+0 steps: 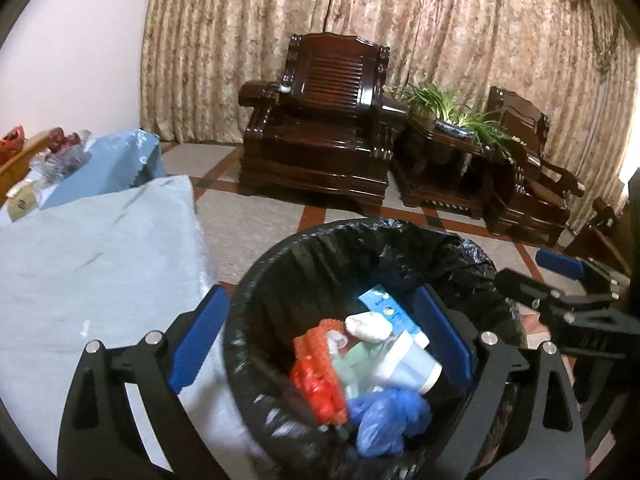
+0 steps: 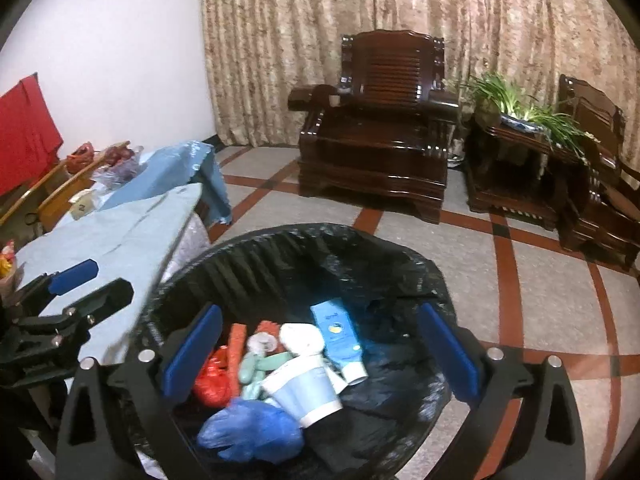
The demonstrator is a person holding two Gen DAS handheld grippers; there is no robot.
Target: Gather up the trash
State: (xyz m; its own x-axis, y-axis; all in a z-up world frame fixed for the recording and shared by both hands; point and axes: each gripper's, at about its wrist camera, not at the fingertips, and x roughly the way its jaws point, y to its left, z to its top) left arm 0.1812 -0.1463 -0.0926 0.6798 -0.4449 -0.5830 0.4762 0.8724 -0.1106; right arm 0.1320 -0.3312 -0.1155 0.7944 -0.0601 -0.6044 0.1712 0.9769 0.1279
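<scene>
Above the lined bin, left gripper and right gripper hang with jaws wide apart and empty, apparently for dropping; trash lies inside the bin, beside the blue-draped table.

Dim indoor light, a cool glow inside the bin, slight motion blur, fisheye-bent edges.

Both wrist cameras look forward and steeply down from close above the black-lined bin, toward the dark wooden armchair and the curtain beyond the bin. The left view sits above the bin's left side, by the blue-covered table; the right view sits more over its middle. Both share the bin, armchair, table and curtain.
</scene>
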